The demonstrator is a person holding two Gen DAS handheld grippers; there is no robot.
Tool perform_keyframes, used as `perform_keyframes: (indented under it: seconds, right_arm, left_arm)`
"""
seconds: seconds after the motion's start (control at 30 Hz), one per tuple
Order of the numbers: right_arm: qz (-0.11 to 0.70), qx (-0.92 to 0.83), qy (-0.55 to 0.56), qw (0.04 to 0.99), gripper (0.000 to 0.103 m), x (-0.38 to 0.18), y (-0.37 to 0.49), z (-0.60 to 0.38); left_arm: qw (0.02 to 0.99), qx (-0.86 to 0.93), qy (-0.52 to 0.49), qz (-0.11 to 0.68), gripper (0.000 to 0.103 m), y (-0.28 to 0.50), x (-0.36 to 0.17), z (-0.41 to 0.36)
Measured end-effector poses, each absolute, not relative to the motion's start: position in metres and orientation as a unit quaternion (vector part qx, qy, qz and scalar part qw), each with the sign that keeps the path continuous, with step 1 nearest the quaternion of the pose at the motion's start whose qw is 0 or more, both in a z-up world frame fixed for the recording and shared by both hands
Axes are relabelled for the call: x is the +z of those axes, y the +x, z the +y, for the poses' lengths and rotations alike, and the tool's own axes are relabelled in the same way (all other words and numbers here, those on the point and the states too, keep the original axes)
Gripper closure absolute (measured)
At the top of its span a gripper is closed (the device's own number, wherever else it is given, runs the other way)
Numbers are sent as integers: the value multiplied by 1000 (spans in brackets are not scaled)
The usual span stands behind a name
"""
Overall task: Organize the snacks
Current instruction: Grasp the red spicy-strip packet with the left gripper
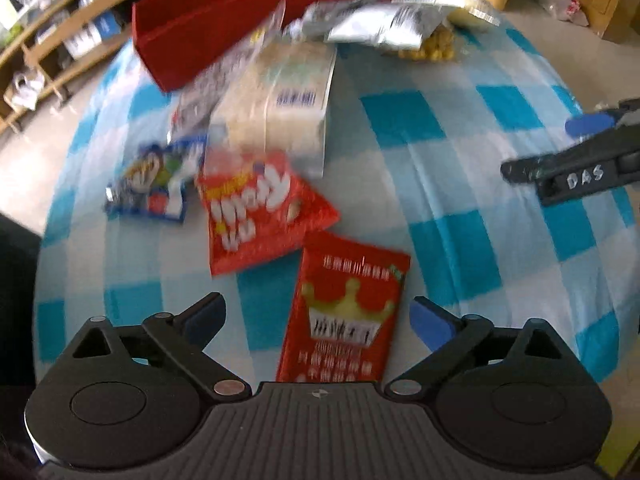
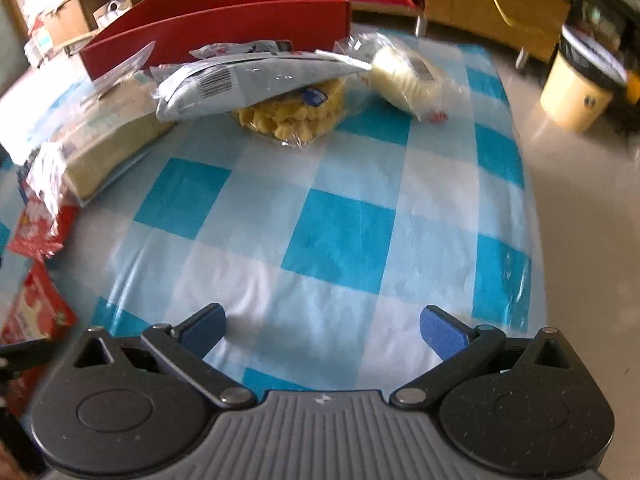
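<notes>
Snack packs lie on a blue-and-white checked table (image 1: pixel 440 208). In the left wrist view my left gripper (image 1: pixel 318 318) is open and empty, its fingers either side of a red crown-printed packet (image 1: pixel 348 312). Beyond lie a red-orange bag (image 1: pixel 256 212), a small blue packet (image 1: pixel 154 184), a cream box (image 1: pixel 280 100) and a silver bag (image 1: pixel 376 24). A red open box (image 1: pixel 224 20) stands at the back. My right gripper (image 2: pixel 322 328) is open and empty over bare cloth; it also shows in the left wrist view (image 1: pixel 560 148).
In the right wrist view a silver bag (image 2: pixel 240 80) rests on a clear bag of yellow puffs (image 2: pixel 288 116), with a wrapped pale roll (image 2: pixel 404 76) to the right and the red box (image 2: pixel 224 20) behind. The table's right edge drops to floor with a yellow bin (image 2: pixel 576 96).
</notes>
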State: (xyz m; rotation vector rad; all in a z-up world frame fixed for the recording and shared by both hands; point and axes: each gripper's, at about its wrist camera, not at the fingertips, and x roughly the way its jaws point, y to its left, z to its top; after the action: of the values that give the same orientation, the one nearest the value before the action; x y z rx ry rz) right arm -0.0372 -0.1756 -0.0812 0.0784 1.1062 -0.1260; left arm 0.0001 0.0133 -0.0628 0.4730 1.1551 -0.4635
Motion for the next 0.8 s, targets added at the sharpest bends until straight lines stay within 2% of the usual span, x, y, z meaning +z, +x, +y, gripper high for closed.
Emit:
perform_keyframes:
  seconds: [0.13,0.53,0.6,0.63,0.7,0.73,0.8]
  right_arm:
    - [523,-61,48,849,0,-82,-38,-176]
    - [524,-51,42,849,0,-81,-38,-177]
    - [525,-55,44,848,8,-78,-35,-180]
    - [519,-60,47,851,8,-74,-34,-183]
    - [501,-68,54,861,8,-61,-33,-189]
    - [491,-72,56,867,8,-54,-31,-192]
    - [474,-74,57,876,8,-41,-22,-197]
  left_arm:
    - [784,-204,206,550,0,-3,-77,18]
    - [794,-194,196,542,0,-9,-79,18]
    - [789,-190,183,554,1,-4,-79,19]
    - [790,-192,178,555,4,-4,-78,19]
    - [791,-202,175,550,17,-5,-73,17]
    - [794,-211,172,543,31,-7,-70,15]
    - [797,-220,174,534,37,-9,-67,10]
